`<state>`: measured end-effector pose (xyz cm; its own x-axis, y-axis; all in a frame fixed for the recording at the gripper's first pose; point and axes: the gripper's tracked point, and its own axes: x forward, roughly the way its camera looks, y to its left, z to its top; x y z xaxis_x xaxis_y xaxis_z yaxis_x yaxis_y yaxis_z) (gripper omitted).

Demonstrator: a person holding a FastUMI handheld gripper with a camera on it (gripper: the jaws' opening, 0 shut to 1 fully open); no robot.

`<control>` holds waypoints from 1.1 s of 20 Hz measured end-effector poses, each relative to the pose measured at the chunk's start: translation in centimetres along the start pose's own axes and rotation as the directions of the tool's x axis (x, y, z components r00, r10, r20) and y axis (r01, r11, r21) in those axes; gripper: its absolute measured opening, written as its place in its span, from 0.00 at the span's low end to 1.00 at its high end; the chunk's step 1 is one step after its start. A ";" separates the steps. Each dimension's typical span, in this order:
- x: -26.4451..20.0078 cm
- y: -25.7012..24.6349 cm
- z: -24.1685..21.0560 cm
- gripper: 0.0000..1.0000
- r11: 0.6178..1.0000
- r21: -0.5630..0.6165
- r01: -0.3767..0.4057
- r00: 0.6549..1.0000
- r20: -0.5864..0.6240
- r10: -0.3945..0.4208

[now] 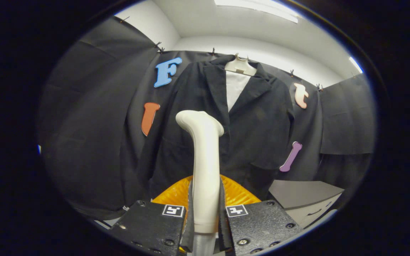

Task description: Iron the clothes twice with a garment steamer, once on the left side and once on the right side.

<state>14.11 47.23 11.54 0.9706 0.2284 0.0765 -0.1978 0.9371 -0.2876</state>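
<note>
A cream-white garment steamer (204, 156) stands upright between my fingers, its handle clamped from both sides, so my gripper (205, 213) is shut on it. Its bent head points up and away toward the clothes. Beyond it hangs a black jacket (258, 124) over a white shirt (236, 87) on a white hanger (240, 65), pinned against the black cloth wall. The steamer head sits in front of the jacket's left front panel, just left of the lapel line; I cannot tell whether it touches the fabric.
An orange ribbed object (235, 193) lies just behind my fingers, under the steamer. To the right, below the jacket's hem, is a grey cabinet top (301, 192) with a drawer front. Black cloth walls close in on both sides.
</note>
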 end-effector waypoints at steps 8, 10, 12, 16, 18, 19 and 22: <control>-1.2 0.4 -5.1 0.30 1.000 -0.018 -0.005 0.994 -0.108 0.003; -1.5 0.7 -6.5 0.30 1.000 -0.022 -0.015 0.990 -0.140 0.012; -1.9 0.8 -7.7 0.30 0.999 -0.032 -0.016 0.987 -0.159 0.011; -2.8 1.6 -9.9 0.30 0.998 -0.039 -0.039 0.977 -0.209 0.030; -3.2 1.8 -11.4 0.30 0.998 -0.043 -0.044 0.970 -0.241 0.032; -3.3 1.8 -12.2 0.30 0.998 -0.048 -0.047 0.965 -0.259 0.033; -4.3 1.9 -13.8 0.30 0.996 -0.059 -0.063 0.956 -0.290 0.043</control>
<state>11.45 44.41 -2.56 0.9592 0.1821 -0.2164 -0.2500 0.9036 -0.3479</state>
